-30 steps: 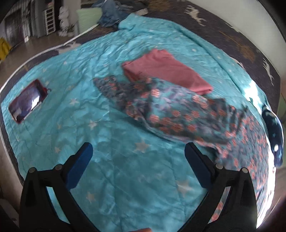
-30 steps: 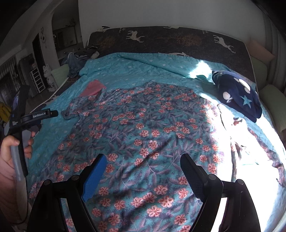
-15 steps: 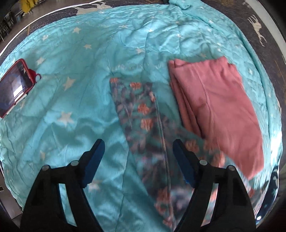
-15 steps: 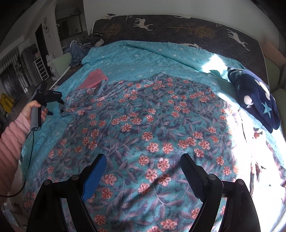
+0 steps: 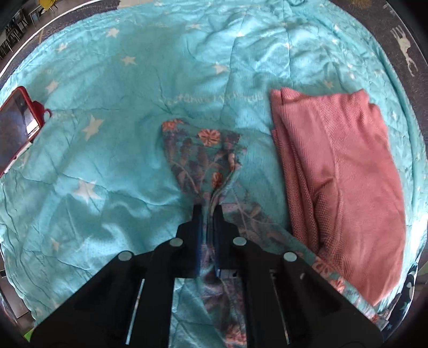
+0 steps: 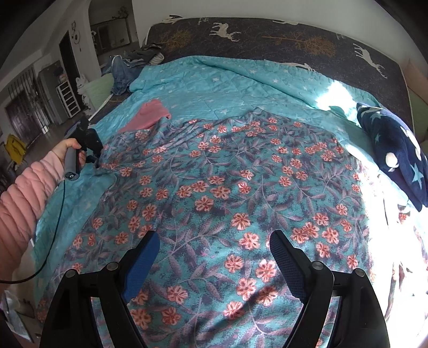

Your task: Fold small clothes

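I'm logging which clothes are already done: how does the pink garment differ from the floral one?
The pink garment is plain and lies folded in a compact stack; the floral garment is patterned and lies spread open. The left gripper is shut on a sleeve end of the floral garment, while nothing touches the pink one. The floral one covers far more bed. Both rest on the turquoise quilt.

Sunlit bed, white wall behind

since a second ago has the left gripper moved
Yes. The left gripper has closed in toward the folded pink garment and shut on the floral garment's sleeve.
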